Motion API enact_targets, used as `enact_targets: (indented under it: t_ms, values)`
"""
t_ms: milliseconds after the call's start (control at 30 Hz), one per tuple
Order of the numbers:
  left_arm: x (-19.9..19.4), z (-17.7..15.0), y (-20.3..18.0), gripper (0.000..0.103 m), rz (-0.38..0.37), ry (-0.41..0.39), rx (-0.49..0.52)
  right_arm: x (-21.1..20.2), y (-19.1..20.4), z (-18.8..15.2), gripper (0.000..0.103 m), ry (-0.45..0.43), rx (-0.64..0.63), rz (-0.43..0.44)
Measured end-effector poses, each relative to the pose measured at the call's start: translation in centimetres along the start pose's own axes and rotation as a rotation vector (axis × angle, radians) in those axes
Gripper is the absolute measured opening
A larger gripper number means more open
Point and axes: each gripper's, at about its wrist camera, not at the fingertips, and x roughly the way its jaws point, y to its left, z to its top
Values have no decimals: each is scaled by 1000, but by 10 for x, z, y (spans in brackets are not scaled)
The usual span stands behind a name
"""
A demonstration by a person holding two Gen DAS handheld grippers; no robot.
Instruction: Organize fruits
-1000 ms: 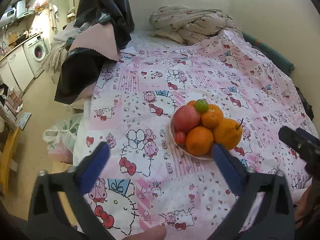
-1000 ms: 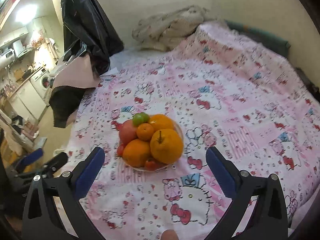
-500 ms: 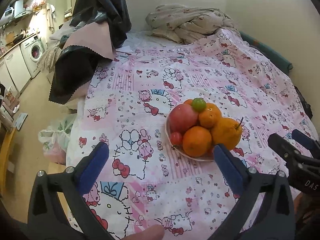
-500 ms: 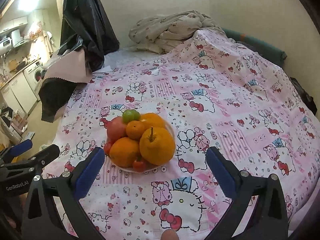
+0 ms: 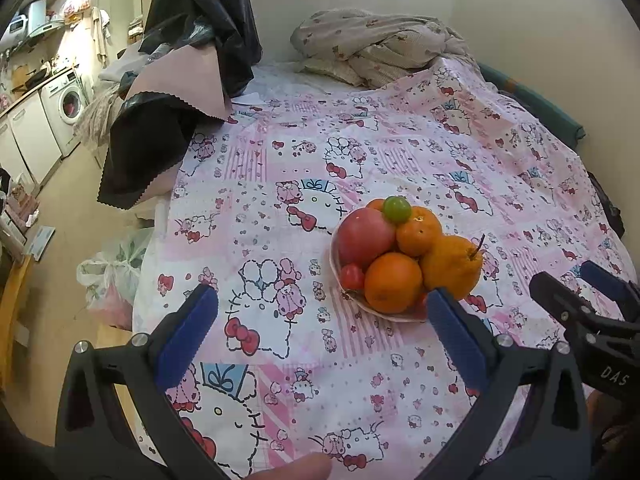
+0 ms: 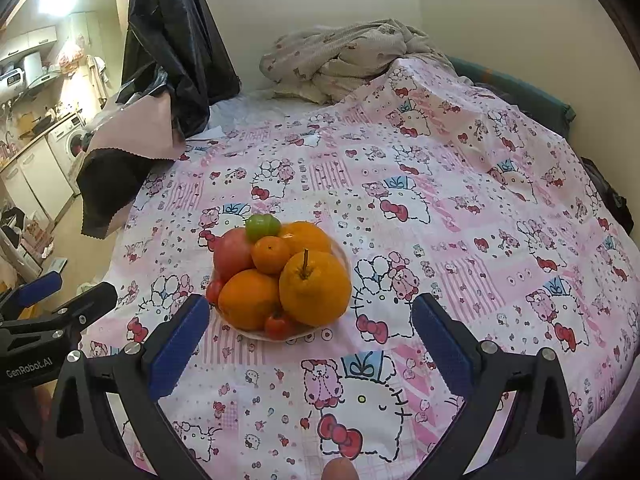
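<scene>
A small bowl (image 5: 352, 294) piled with fruit sits on the pink cartoon-print bedspread (image 5: 280, 168). It holds a large red apple (image 5: 364, 236), a green fruit (image 5: 396, 209) on top, several oranges (image 5: 392, 282), a stemmed orange citrus (image 5: 452, 264) and small red tomatoes (image 5: 352, 277). The same pile shows in the right wrist view: stemmed citrus (image 6: 314, 282), apple (image 6: 232, 252), green fruit (image 6: 262, 227). My left gripper (image 5: 320, 328) is open and empty, just short of the bowl. My right gripper (image 6: 310, 340) is open and empty, also in front of the bowl.
A crumpled blanket (image 5: 376, 48) lies at the far end of the bed. Black and pink cloth (image 5: 168, 112) hangs over the left edge. A plastic bag (image 5: 112, 276) sits on the floor at left. A washing machine (image 5: 66, 108) stands far left. A wall runs along the right.
Both grippers have moved forward over the bed toward the bowl, which now looks larger and nearer. Both stayed open. The fruit has not moved.
</scene>
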Motion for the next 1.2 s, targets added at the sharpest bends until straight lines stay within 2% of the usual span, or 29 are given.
enact_targets:
  t_ms: [1200]
  values:
    - [0,-1,0,103,-3,3,4,3,-1,-2,103,10,8,1]
